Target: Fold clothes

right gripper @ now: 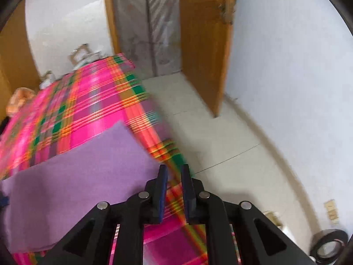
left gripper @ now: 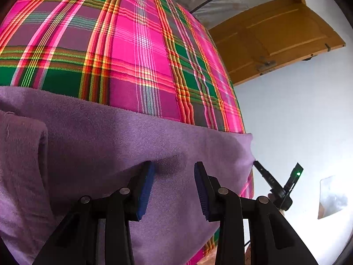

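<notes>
A purple fleece garment [left gripper: 114,137] lies on a bed under a pink, green and orange plaid sheet [left gripper: 123,50]. A folded flap of the garment lies doubled over at the left. My left gripper [left gripper: 174,165] is open, its blue pads [left gripper: 144,190] low over the fleece with nothing between them. In the right wrist view the garment [right gripper: 77,176] lies flat to the left of my right gripper [right gripper: 174,169]. Its jaws stand a narrow gap apart over the plaid sheet [right gripper: 88,101] at the bed's edge, holding nothing. The right gripper [left gripper: 275,185] also shows beside the garment's right corner.
A wooden door [right gripper: 205,55] stands open beyond the bed, with tiled floor [right gripper: 209,132] and a white wall [right gripper: 297,88] to the right. Boxes and clutter [right gripper: 81,55] sit past the bed's far end. A roll of tape [right gripper: 328,247] lies on the floor at bottom right.
</notes>
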The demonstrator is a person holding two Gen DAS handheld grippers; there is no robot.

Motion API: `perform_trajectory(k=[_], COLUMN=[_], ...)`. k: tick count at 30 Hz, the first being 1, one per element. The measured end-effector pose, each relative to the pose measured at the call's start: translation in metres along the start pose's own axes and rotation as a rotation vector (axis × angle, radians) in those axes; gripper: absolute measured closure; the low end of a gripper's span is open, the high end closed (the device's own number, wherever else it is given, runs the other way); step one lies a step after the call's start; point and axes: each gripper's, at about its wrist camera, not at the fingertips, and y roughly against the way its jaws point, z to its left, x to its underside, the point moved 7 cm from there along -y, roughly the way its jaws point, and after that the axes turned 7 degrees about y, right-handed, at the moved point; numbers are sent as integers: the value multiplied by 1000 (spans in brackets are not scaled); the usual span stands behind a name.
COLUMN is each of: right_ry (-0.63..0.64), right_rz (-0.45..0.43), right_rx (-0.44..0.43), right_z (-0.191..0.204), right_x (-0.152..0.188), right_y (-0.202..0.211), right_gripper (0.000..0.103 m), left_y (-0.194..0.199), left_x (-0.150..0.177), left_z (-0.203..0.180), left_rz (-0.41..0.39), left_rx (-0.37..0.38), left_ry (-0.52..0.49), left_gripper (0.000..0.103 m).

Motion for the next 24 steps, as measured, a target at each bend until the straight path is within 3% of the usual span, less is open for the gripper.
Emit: perform_trajectory(k=[3, 8, 16, 19, 21, 24], right_ry=[-36, 46, 152, 183, 175, 163], right_rz=[-47, -120, -80, -88, -87, -85], right_rx=[1, -158, -205, -178, -165, -147], right_z=[-2, 44, 77, 75, 69, 59], right_x=[-4, -5, 27, 38, 39, 42], right_y=[10, 18, 8, 14, 16, 19], right_gripper=[91, 86, 82, 76, 65, 64], left_y=[0, 0, 0, -1, -3, -8], left_x=[0, 1, 1, 1, 0, -2], left_z=[0, 0, -1, -4, -9, -17], left_rz=[-2, -5, -5, 3, 2, 11], left_rx=[-4, -9, -31, -56, -80, -89], left_ry=[-1, -1, -6, -24, -53, -81], left_gripper=[64, 64, 64, 64, 64, 64])
